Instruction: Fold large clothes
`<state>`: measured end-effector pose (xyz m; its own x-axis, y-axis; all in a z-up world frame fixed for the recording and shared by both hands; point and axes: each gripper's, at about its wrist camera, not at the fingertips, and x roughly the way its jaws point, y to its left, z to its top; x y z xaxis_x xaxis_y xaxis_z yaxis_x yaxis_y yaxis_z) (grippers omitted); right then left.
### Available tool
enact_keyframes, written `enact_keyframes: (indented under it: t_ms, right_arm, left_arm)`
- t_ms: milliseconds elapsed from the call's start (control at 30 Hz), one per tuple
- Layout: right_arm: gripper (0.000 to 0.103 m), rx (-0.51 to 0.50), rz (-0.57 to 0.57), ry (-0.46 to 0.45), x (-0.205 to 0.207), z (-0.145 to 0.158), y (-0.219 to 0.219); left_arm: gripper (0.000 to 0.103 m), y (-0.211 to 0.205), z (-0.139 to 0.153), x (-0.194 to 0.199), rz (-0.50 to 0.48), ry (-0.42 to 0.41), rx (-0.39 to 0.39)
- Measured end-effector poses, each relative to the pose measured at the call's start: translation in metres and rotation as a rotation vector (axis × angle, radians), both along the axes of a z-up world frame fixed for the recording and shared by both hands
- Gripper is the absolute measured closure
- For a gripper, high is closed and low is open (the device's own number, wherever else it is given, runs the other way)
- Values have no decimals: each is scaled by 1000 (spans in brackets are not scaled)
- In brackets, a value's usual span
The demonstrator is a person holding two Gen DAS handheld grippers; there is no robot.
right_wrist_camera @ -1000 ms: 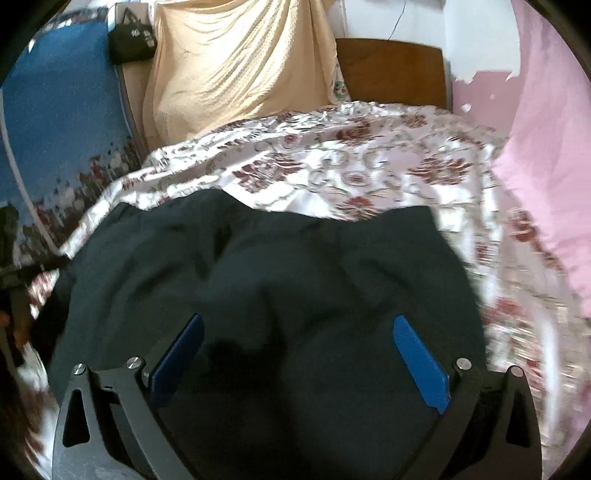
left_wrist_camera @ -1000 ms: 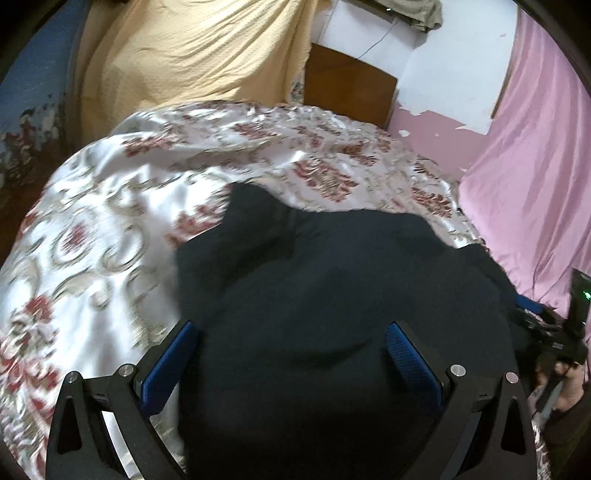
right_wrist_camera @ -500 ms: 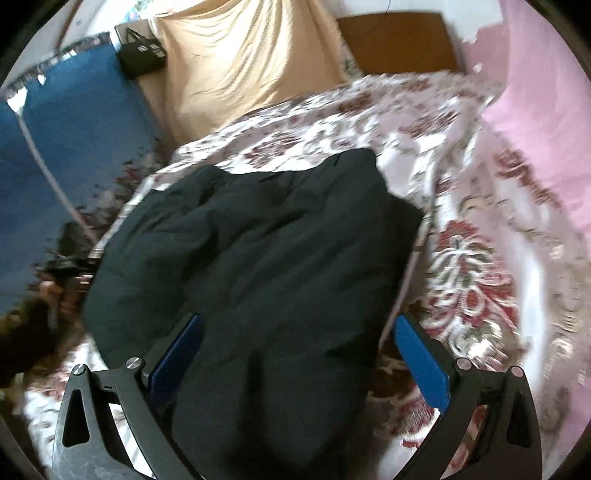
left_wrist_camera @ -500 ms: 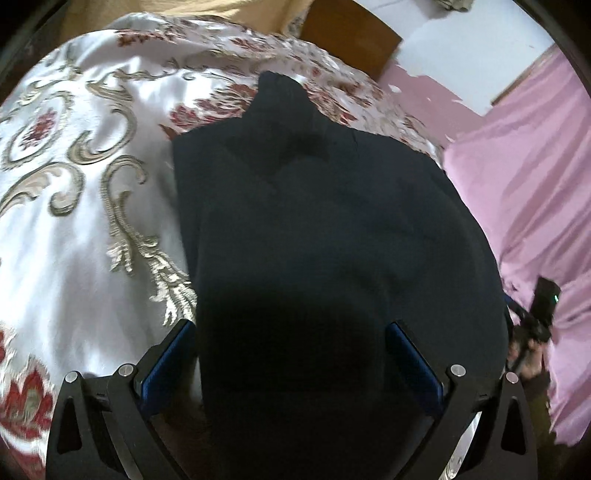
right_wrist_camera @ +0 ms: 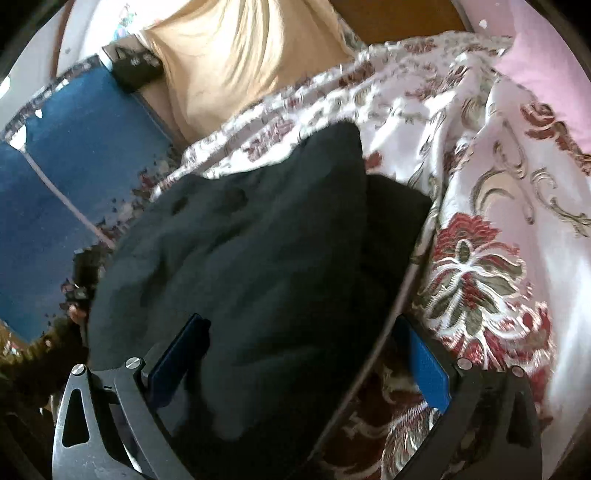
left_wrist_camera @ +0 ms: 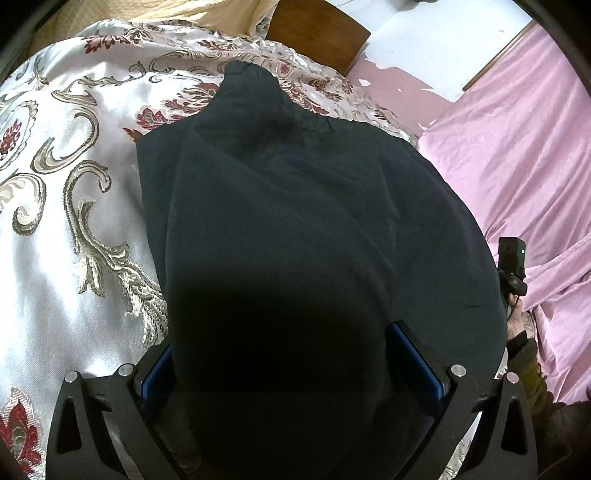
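A bed draped in a glossy white bedspread with red and gold floral scrollwork filled the room, with a pink sheet hanging at one side, a peach cloth at the head and a blue patterned fabric at the other side. A wooden headboard stood against a wall of peeling pink paint.

A black garment lay spread across the bedspread, one narrow end (apparently a sleeve or cuff) pointing toward the headboard. The left gripper was held low over the near edge of the garment, its blue-padded fingers spread wide with dark cloth bulging between them; nothing was pinched. The right gripper was tilted over the garment's other side, likewise parted, its left finger over black fabric and its right finger over the floral bedspread.

In the left wrist view the person's right hand, in a dark olive sleeve, gripped a black handle at the garment's edge. The right wrist view was blurred.
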<state>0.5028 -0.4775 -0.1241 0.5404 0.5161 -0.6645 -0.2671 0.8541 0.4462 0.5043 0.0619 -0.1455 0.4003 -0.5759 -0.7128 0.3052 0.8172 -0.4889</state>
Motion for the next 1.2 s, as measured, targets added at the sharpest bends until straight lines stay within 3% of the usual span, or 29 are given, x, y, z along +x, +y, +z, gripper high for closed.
enact_keyframes:
  t_ms: [167,233,333,633,933,1200]
  right_arm:
    - [1,-88,60,-86,-5,10,22]
    - [1,-107,46,-75,-1,10,23]
    - [1,-32,35,-9,11,-2,15]
    - [1,114,100,36,7,-17,21]
    - [1,94,79,32,1,-29,25]
    - [1,-8,4,93,3,-26,36]
  left_arm:
    - [0,-4,0,-6,7,-25,7]
    - [0,-4,0,-8,10,-33,10]
    - [0,-3,0,-4,9,-32,10]
    - [0,3,-3,3,-11,-20,-21]
    - [0,-4,-2,19,-57,89,-16]
    - [0,-15,2,19,45,192,40]
